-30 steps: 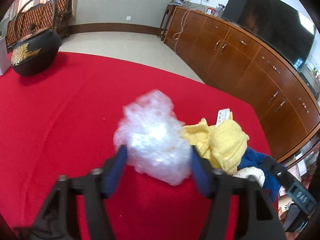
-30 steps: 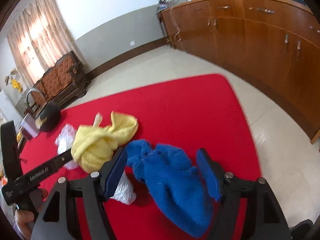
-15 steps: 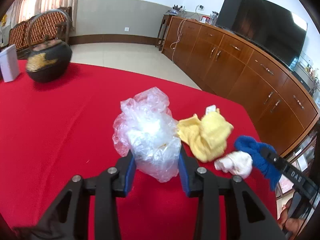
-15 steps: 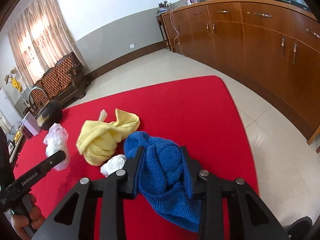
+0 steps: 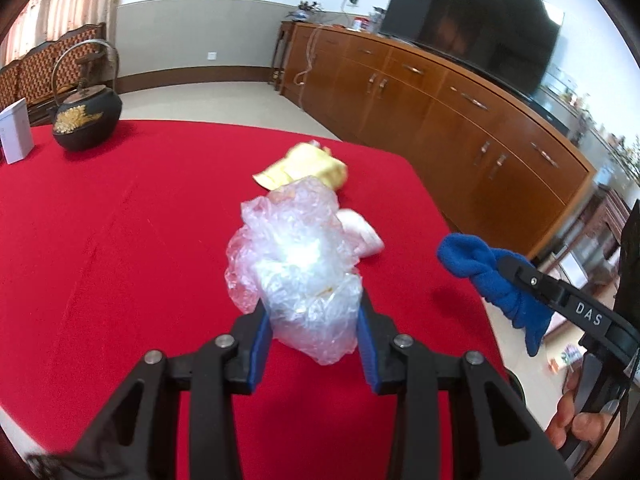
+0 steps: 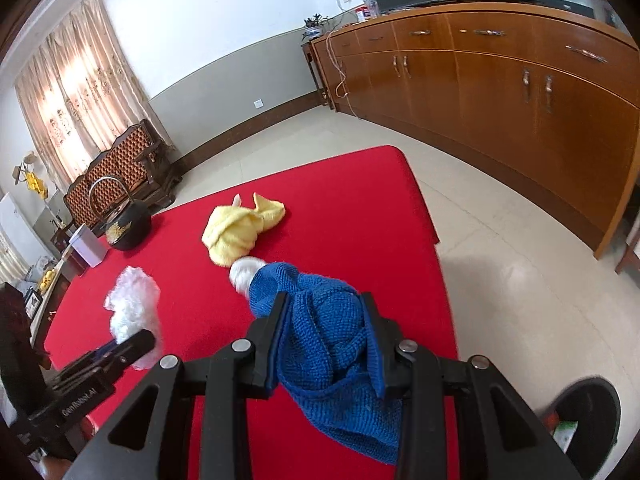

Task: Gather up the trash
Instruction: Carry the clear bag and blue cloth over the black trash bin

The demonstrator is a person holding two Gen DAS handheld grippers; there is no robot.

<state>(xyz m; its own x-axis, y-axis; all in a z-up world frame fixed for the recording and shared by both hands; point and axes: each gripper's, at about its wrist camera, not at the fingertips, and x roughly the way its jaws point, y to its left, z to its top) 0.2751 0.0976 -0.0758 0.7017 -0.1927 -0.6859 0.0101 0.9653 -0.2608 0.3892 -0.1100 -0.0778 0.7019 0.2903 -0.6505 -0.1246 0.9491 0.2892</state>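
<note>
My left gripper (image 5: 314, 334) pinches a crumpled clear plastic bag (image 5: 298, 264) between its blue pads, lifted over the red tablecloth (image 5: 120, 240). The bag's long axis runs from the jaws toward 12 o'clock, its loose end pointing away from me. My right gripper (image 6: 324, 340) is clamped on a blue knit cloth (image 6: 332, 352); the cloth's long axis slants from 11 o'clock, where a rounded end sticks out past the fingers, down to 5 o'clock, where the tail hangs below the jaws. In the left wrist view that cloth sits at 3 o'clock, drooping from the right tool. On the tablecloth lie a yellow cloth (image 6: 240, 232) at 12 o'clock and a small white wad (image 6: 244, 272) just beside it. A black teapot (image 5: 86, 122) stands at 10 o'clock, a white box (image 5: 16, 130) near it.
</note>
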